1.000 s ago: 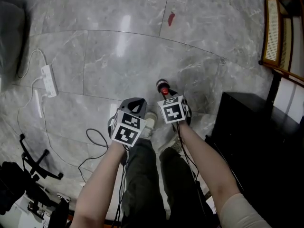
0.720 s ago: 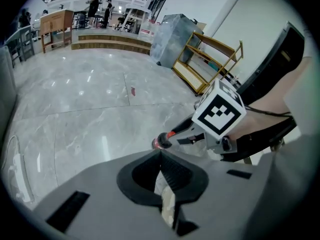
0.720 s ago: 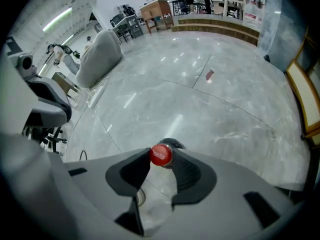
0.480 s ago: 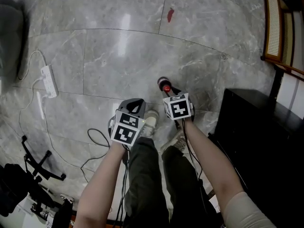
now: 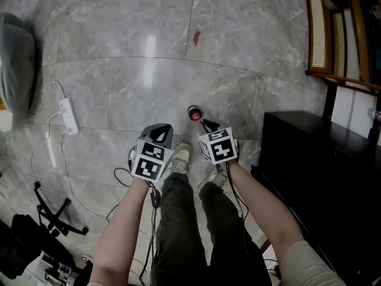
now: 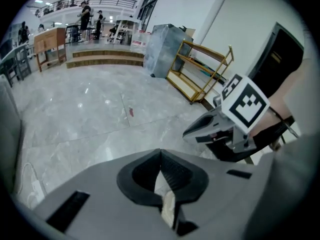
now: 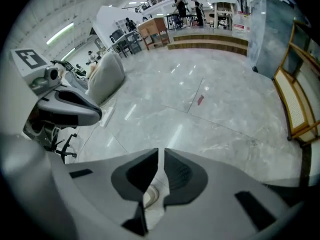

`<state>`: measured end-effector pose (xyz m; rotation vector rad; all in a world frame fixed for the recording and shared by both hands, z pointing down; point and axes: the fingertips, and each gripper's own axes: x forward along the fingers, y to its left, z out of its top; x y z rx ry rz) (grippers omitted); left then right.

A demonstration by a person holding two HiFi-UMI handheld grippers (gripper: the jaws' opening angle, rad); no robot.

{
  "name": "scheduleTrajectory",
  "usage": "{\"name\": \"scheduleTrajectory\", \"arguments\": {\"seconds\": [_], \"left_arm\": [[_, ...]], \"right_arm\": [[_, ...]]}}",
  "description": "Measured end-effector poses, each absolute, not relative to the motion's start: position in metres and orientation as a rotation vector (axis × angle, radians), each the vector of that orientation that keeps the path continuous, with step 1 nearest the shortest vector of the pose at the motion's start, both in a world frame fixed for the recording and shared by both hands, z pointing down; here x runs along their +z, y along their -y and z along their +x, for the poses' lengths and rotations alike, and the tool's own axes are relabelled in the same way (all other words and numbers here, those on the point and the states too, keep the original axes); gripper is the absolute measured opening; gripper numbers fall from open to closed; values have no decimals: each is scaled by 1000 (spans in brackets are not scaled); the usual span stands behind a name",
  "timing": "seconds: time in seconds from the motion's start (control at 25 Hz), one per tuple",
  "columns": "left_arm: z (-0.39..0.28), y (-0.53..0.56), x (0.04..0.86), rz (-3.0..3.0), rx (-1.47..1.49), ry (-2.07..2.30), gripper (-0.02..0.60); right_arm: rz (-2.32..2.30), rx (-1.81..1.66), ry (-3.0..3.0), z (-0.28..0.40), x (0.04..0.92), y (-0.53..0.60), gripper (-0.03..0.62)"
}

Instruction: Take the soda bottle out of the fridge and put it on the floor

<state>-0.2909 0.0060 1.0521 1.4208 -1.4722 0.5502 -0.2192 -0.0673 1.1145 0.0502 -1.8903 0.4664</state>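
The soda bottle [image 5: 194,113], dark with a red cap, stands upright on the grey marble floor [image 5: 149,82] in front of the person's feet. My right gripper [image 5: 206,124] hovers just behind it, apart from it; its jaws are closing with nothing between them. In the right gripper view only a narrow slit remains between the tips of the right gripper [image 7: 161,151], and the bottle is out of sight there. My left gripper [image 5: 162,130] hangs to the left of the bottle. The left gripper [image 6: 160,153] has its jaws together and holds nothing.
A black cabinet [image 5: 315,159] stands at the right, a wooden rack [image 5: 333,34] beyond it. A white power strip [image 5: 70,115] with cables lies at the left, a grey cushion [image 5: 18,58] behind it. A black stand [image 5: 53,213] sits lower left. A red mark [image 5: 196,37] is on the floor.
My right gripper has drawn back from the bottle toward the person, leaving it standing alone. The left gripper has hardly moved. The head view has shifted slightly.
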Motion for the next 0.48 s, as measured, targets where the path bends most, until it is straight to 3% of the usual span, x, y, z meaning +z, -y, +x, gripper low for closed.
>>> {"name": "scheduleTrajectory", "arguments": {"seconds": [0.48], "left_arm": [[-305,37,852,1603,573,1578,6]], "right_arm": [[64,524,2118,-232,852,88,-3]]}}
